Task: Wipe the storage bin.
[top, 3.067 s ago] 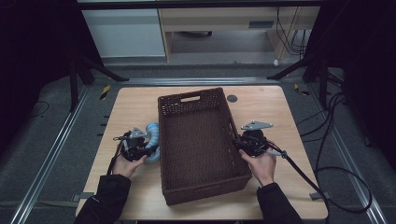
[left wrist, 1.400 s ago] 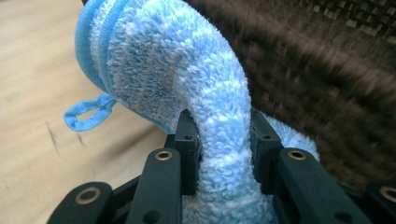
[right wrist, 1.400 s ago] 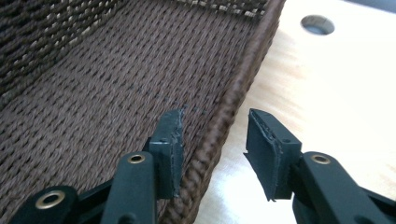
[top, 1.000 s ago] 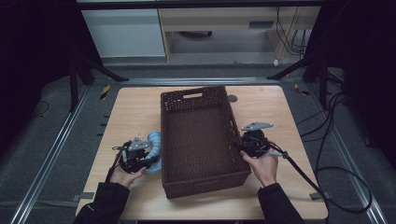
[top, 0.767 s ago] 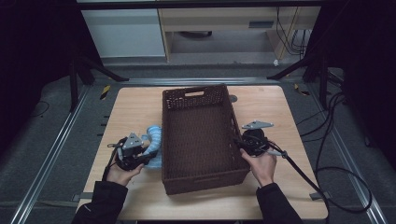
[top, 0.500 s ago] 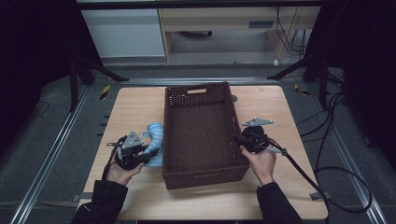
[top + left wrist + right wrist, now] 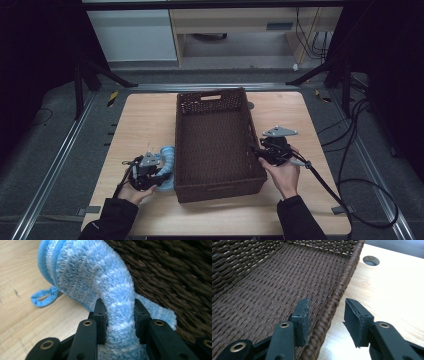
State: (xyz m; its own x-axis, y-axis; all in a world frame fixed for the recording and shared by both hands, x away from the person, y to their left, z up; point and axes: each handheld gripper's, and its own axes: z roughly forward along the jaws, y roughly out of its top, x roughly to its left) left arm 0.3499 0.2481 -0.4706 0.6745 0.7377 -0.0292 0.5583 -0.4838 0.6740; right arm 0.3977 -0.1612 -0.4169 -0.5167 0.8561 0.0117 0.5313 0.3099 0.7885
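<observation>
Squared-up woven basket (image 7: pixel 216 145), right tool (image 7: pixel 325 321) just spreading astride its rim; left tool (image 7: pixel 119 318) pinching fluffy blue cloth (image 7: pixel 100 277).

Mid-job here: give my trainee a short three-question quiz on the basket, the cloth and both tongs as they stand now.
1. True or false: the left tongs are clamped on the blue cloth.
2. The rim of the basket sits between the jaws of the right tongs. Do the pads press it? A) yes B) no
3. On which side of the basket does the cloth lie in the high view?

Key: 1 true. 2 B; those jaws have just been opening. 3 Its left side, against the wall.
</observation>
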